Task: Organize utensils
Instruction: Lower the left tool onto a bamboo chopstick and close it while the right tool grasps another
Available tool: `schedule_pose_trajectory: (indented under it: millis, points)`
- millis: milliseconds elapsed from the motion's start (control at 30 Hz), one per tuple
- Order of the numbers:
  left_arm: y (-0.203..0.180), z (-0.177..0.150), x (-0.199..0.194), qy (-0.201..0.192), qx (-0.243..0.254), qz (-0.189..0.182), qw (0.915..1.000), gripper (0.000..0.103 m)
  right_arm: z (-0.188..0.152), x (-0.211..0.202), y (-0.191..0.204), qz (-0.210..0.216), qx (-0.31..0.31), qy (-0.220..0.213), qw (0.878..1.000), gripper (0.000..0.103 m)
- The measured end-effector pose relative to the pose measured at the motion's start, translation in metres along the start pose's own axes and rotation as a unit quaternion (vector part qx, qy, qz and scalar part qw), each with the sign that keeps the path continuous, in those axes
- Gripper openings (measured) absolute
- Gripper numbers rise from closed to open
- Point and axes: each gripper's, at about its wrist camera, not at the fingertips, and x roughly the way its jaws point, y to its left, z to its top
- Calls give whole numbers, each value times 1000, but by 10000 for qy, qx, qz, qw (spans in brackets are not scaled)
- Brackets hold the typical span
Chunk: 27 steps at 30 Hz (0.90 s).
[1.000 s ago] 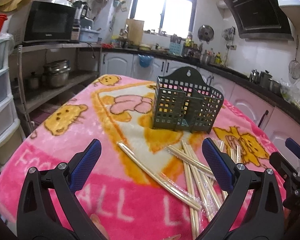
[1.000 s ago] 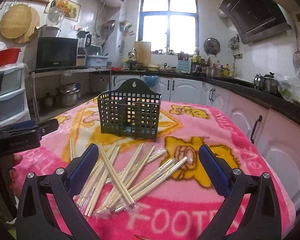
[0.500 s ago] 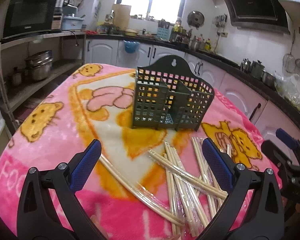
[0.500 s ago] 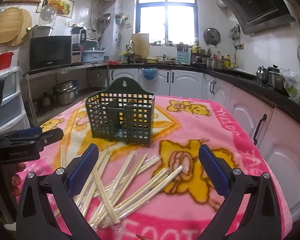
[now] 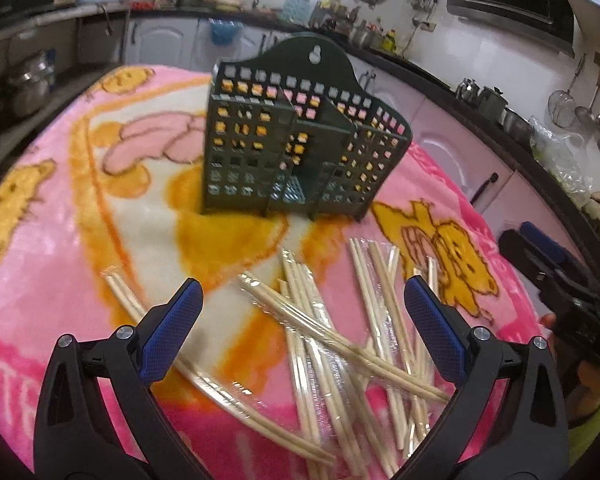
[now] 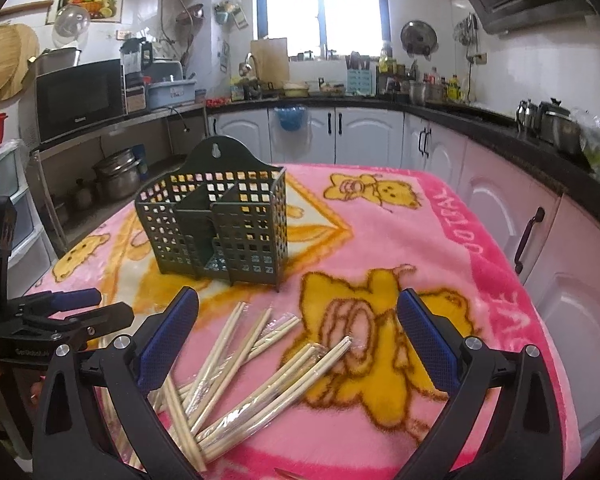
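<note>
A dark green perforated utensil holder point(image 5: 296, 148) stands upright on the pink blanket; it also shows in the right wrist view point(image 6: 216, 228). Several plastic-wrapped wooden chopstick pairs point(image 5: 340, 344) lie scattered in front of it, also in the right wrist view point(image 6: 244, 360). My left gripper point(image 5: 300, 320) is open and empty, low above the chopsticks. My right gripper point(image 6: 298, 332) is open and empty, above the right end of the pile. The right gripper shows at the right edge of the left wrist view point(image 5: 556, 276); the left gripper shows at the left of the right wrist view point(image 6: 56, 320).
The pink cartoon blanket point(image 6: 400, 240) covers the table. Kitchen cabinets point(image 6: 500, 208) and a black counter run behind and to the right. A shelf with a microwave point(image 6: 80, 100) and pots stands at the left.
The left gripper has moved forward and down toward the chopsticks and holder. The right gripper has risen slightly and moved forward. Both stay open.
</note>
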Motion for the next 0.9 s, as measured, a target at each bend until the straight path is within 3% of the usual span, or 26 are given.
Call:
schedule_pose_trajectory:
  millis: [133, 167, 367, 533, 733, 900]
  points:
    - [3, 4, 10, 255, -149, -186, 9994, 92, 4, 24, -11, 201, 227, 478, 9984, 77]
    - [4, 5, 12, 288, -162, -189, 9993, 91, 4, 30, -12, 267, 270, 564, 9977, 70]
    - [19, 9, 29, 625, -483, -258, 9965, 81, -2, 65, -20, 625, 536, 1224, 9891, 47]
    - [33, 7, 42, 923, -823, -312, 9918, 71, -5, 77, -18, 706, 532, 1391, 9863, 40]
    - [46, 12, 50, 1074, -1134, -415, 9869, 68, -4, 89, -19, 795, 596, 1527, 9833, 35]
    - [47, 17, 55, 1089, -1102, -382, 9872, 65, -6, 99, -18, 845, 628, 1679, 9802, 34]
